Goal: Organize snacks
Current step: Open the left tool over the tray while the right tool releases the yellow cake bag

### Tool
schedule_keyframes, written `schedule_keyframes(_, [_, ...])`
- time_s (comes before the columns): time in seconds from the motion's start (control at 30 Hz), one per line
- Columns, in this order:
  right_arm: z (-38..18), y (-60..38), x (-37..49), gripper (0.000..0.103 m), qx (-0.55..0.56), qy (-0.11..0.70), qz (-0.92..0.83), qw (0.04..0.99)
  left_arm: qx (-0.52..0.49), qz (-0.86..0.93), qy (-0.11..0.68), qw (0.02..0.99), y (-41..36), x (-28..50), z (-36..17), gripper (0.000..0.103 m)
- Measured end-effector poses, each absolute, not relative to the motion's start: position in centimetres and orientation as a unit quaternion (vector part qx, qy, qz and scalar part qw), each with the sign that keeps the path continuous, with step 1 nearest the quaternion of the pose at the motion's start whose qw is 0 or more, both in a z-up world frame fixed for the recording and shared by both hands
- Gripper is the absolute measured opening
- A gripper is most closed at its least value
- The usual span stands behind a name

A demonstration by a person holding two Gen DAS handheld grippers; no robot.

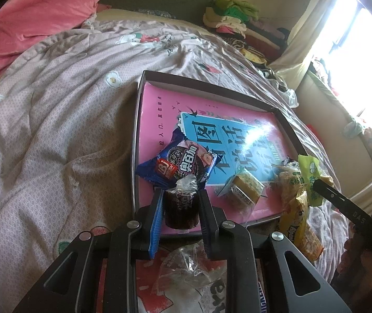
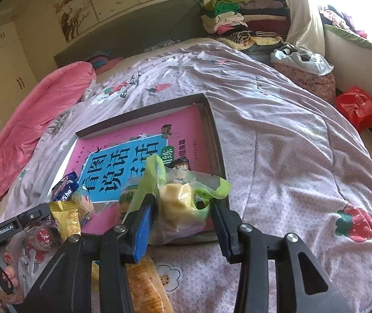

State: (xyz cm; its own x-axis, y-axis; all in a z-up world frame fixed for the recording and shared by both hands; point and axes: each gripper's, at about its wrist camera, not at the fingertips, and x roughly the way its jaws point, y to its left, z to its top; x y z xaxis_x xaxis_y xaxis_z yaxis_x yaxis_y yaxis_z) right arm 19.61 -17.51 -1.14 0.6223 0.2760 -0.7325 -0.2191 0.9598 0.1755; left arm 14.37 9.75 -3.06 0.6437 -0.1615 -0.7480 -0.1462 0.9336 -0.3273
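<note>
A shallow box tray (image 1: 140, 120) with a pink and blue liner lies on the bed; it also shows in the right wrist view (image 2: 215, 130). My left gripper (image 1: 180, 206) is shut on a dark wrapped jelly snack (image 1: 180, 208) over the tray's near edge. A blue cookie pack (image 1: 178, 163) and a small clear-wrapped cake (image 1: 245, 187) lie in the tray. My right gripper (image 2: 183, 208) is shut on a green-and-clear bag of yellow pastry (image 2: 178, 200) above the tray's near right corner. An orange-yellow snack pack (image 1: 298, 224) lies beside the tray.
A crumpled clear wrapper (image 1: 188, 266) and a red-and-white package (image 1: 154, 287) lie under my left gripper. An orange pack (image 2: 146, 287) lies under my right gripper. The floral quilt (image 2: 290, 156), a pink blanket (image 1: 29, 26), piled clothes (image 2: 227, 13) and a red bag (image 2: 356, 107) surround the tray.
</note>
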Motion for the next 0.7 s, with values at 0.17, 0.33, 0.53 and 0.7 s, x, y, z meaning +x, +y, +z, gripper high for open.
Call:
schedule_keyframes(0.17, [-1.10, -17.66, 19.65, 0.047, 0.033, 0.413, 0.131, 0.900, -0.183, -0.004, 0.422, 0.888, 9.76, 14.37, -3.10, 0.026])
schedule_keyframes(0.33, [-0.82, -17.56, 19.58, 0.048, 0.025, 0.406, 0.127, 0.905, -0.183, -0.004, 0.422, 0.888, 9.80, 14.37, -3.03, 0.026])
schedule_keyframes(0.53, [-0.82, -17.18, 19.64, 0.048, 0.012, 0.402, 0.124, 0.907, -0.185, -0.004, 0.421, 0.888, 9.74, 14.36, -3.17, 0.026])
schedule_keyframes(0.7, [-0.63, -16.97, 19.90, 0.048, 0.009, 0.400, 0.120, 0.909, -0.189, -0.008, 0.419, 0.888, 9.67, 14.26, -3.15, 0.027])
